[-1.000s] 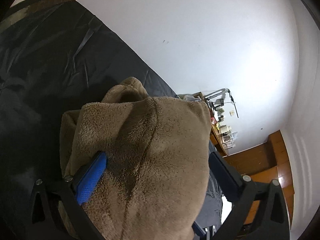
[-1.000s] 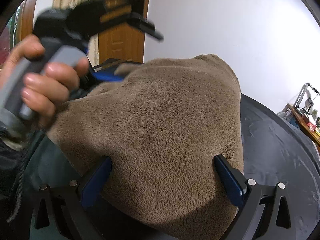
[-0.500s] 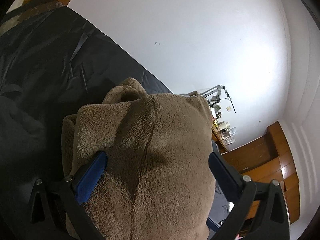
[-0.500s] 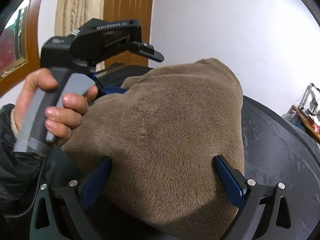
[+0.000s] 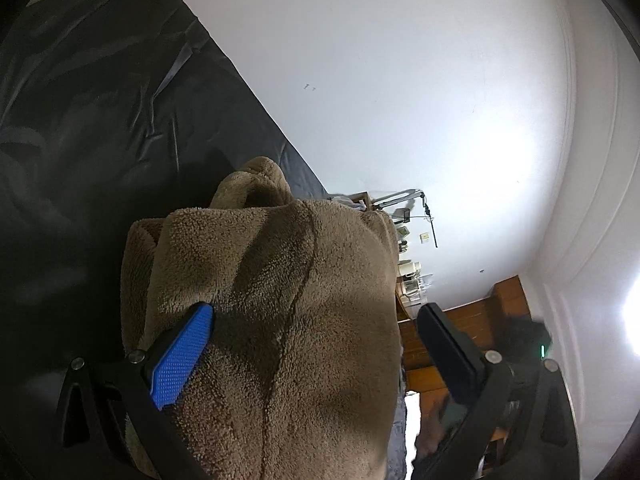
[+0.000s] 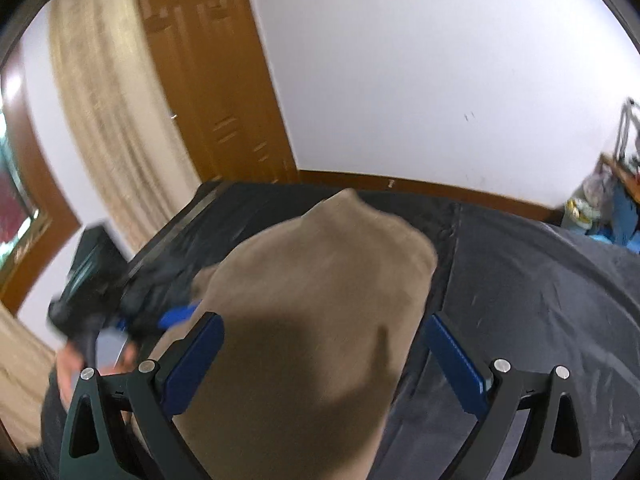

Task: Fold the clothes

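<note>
A brown fleece garment (image 5: pixel 280 300) lies bunched between and over the fingers of my left gripper (image 5: pixel 316 356). Its jaws stand wide open: the cloth touches the blue left pad (image 5: pixel 180 360), and the right finger (image 5: pixel 448 356) is apart from it. In the right wrist view the same fleece garment (image 6: pixel 320 280) is heaped between the wide-open fingers of my right gripper (image 6: pixel 326 360), above the black sheet (image 6: pixel 540 300). The left gripper (image 6: pixel 92 292) shows blurred at the lower left of that view, held by a hand (image 6: pixel 68 364). What lies under the fleece is hidden.
A black sheet (image 5: pixel 100 120) covers the surface up to a white wall (image 5: pixel 400 80). A cluttered shelf (image 5: pixel 408 272) stands at the far end. A wooden door (image 6: pixel 224 100) and a beige curtain (image 6: pixel 112 120) stand behind. Blue bags (image 6: pixel 616 216) sit at the right edge.
The right wrist view has swung and now blurs. In it, the hand-held left gripper has dropped from the upper left to the lower left, and the fleece sits lower over the sheet.
</note>
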